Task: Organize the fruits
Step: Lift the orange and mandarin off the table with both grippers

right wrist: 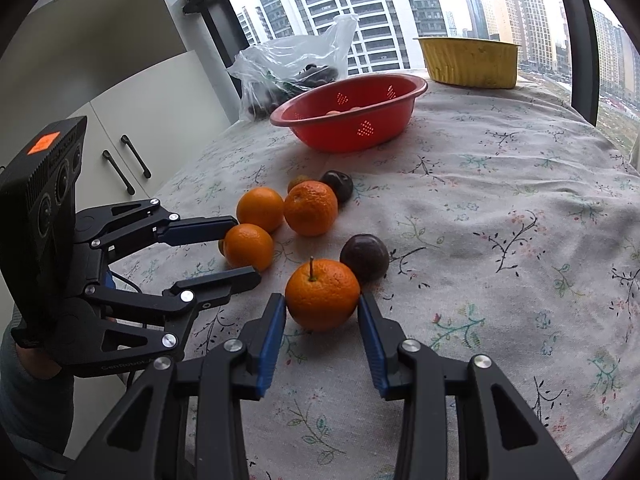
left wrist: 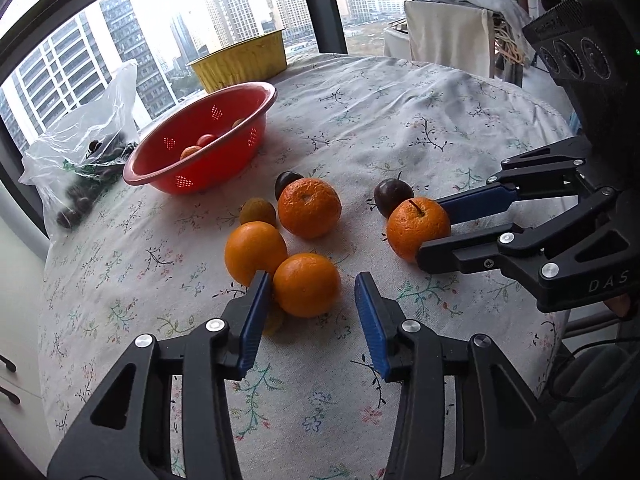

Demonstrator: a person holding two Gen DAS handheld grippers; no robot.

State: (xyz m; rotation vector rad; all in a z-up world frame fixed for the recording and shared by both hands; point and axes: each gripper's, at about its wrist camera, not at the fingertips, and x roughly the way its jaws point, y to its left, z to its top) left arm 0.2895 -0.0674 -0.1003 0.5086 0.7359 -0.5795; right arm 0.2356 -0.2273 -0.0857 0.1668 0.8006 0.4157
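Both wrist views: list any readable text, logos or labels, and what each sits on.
"DAS": white letters on the right gripper body, cut off at the frame edge.
"CenRobot…": faint embossed lettering on the left gripper body, rest unclear.
Orange sticker on the left gripper's camera housing: no legible text.
Embossed lettering on both camera housings: too small to read.

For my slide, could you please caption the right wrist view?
Right gripper closed on a stemmed orange; left gripper beside another orange.

Close wrist views, shared fruit cluster [left wrist: 304,240]
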